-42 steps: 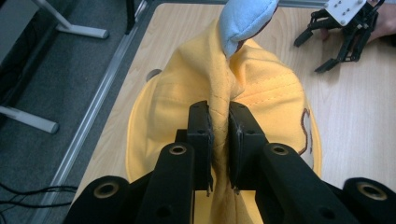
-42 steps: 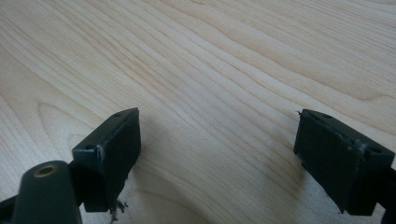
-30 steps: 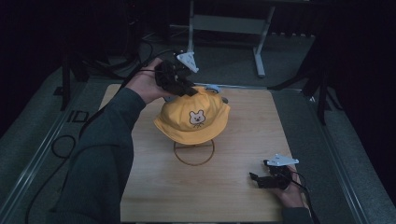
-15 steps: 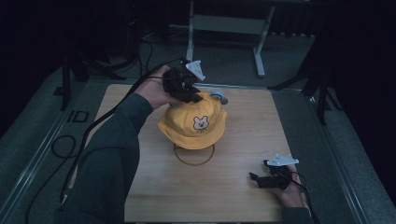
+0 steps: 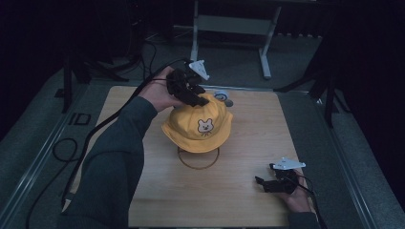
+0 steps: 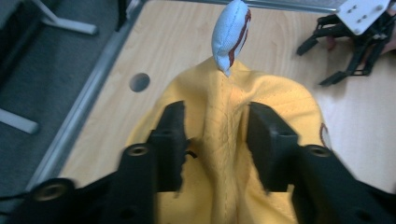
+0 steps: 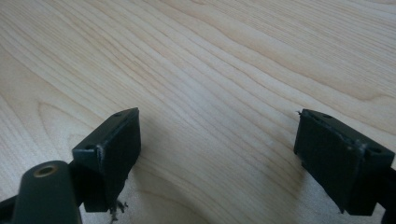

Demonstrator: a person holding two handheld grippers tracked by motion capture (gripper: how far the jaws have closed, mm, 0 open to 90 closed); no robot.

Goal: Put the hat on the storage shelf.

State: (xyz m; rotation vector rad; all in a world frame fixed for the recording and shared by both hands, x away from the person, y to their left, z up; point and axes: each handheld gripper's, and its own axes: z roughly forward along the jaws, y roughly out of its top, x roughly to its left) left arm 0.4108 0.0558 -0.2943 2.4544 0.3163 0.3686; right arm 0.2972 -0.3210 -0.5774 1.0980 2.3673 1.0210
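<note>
Yellow fabric forms the bucket hat (image 5: pixel 198 126), which sits near the centre of the wooden table (image 5: pixel 239 200) on a stand whose ring base (image 5: pixel 198 160) shows below the front brim. A bear face patch (image 5: pixel 206 126) faces the person.

Left side: the left gripper (image 5: pixel 193 93), held in the person's left hand (image 5: pixel 157 93), rests at the far side of the hat crown. In the left gripper view, a raised fold of the yellow crown (image 6: pixel 222 126) stands between the two black jaws. The jaws have just been opening; gaps appear on both sides of the fold, so the pads seem not to press on it, though blur limits certainty. A pale blue ear with a brown edge (image 6: pixel 231 35) stands up beyond the fold.

Behind the hat, small round objects (image 5: pixel 223 98) lie on the table; their kind cannot be told.

Right side: the right gripper (image 5: pixel 267 182) lies low at the near right corner of the table, well apart from the hat. In the right gripper view its jaws are spread wide over bare wood, with nothing between them.
</note>
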